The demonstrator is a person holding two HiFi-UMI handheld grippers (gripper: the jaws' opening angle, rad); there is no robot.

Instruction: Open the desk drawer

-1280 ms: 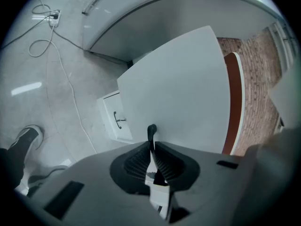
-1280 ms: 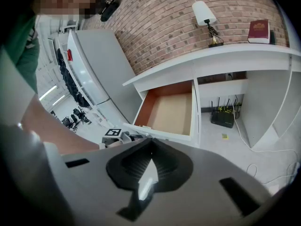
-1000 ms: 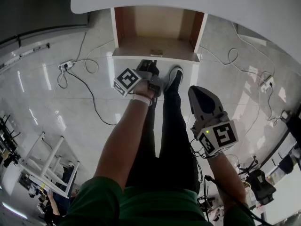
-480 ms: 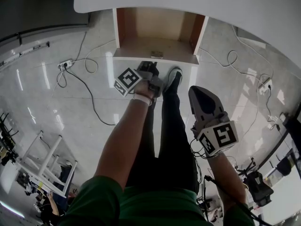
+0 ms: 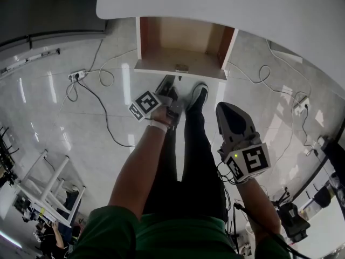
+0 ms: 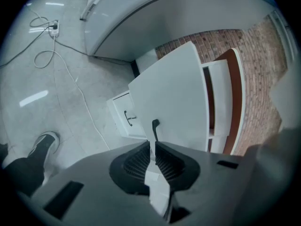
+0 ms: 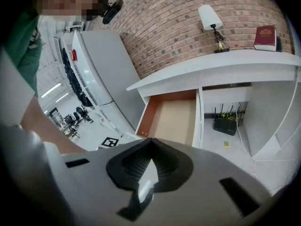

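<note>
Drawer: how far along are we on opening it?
Done: the drawer stands pulled well out from under the desk top, its bare inside showing. In hand: the left gripper is shut on the handle at the drawer's front; the right gripper hangs aside, shut and empty. Left: probably just letting go, unless more travel is wanted.

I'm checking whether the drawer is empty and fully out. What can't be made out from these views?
Back end of the drawer: head view, hidden under the desktop.
Its front floor: right gripper view, covered by the body of the right gripper.
Print on the book: right gripper view, too small.
</note>
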